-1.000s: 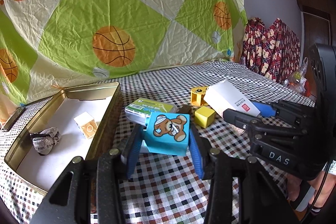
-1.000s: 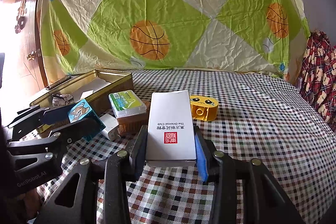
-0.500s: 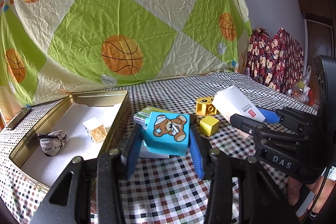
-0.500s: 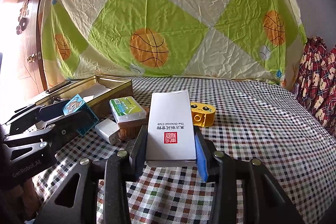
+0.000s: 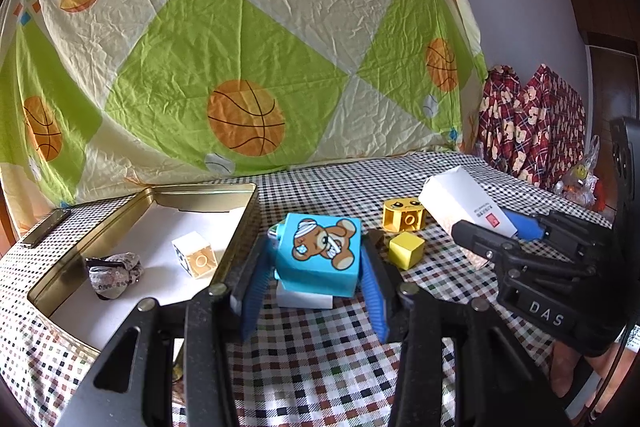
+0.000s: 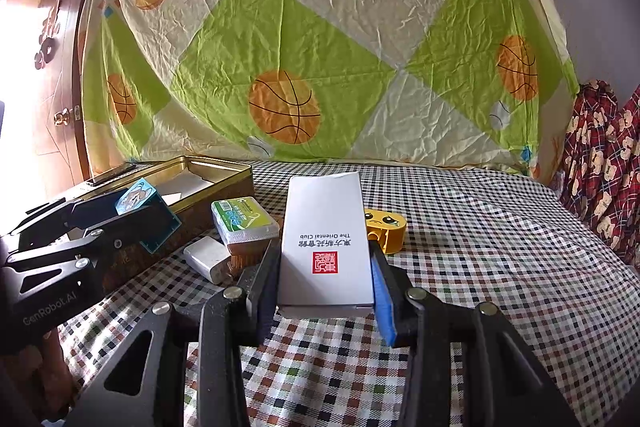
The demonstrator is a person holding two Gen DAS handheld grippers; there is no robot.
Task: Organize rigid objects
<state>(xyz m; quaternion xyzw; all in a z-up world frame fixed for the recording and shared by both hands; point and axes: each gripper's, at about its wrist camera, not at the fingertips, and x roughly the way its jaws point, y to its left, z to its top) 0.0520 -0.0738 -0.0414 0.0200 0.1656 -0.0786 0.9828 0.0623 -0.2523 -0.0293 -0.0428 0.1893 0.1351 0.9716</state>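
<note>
My left gripper (image 5: pixel 312 267) is shut on a blue block with a bear picture (image 5: pixel 318 253), held just above the checked cloth beside the gold tin (image 5: pixel 248 211). The tin holds a white and orange cube (image 5: pixel 195 254) and a crumpled grey wad (image 5: pixel 114 273). My right gripper (image 6: pixel 324 267) is shut on a tall white box with a red seal (image 6: pixel 326 247). In the right wrist view the left gripper (image 6: pixel 132 211) with its blue block (image 6: pixel 140 193) is at the left. In the left wrist view the right gripper (image 5: pixel 492 227) and white box (image 5: pixel 464 207) are at the right.
On the cloth lie a yellow cube (image 5: pixel 406 249), a yellow face block (image 6: pixel 386 227), a green-topped box (image 6: pixel 244 221) and a white adapter (image 6: pixel 206 259). A basketball-print sheet hangs behind. Red plaid fabric (image 6: pixel 600 155) is at the right.
Both grippers have tipped upward a little while keeping their grips, so the tabletop objects sit lower in each view. The green-topped box is now hidden behind the blue block in the left wrist view.
</note>
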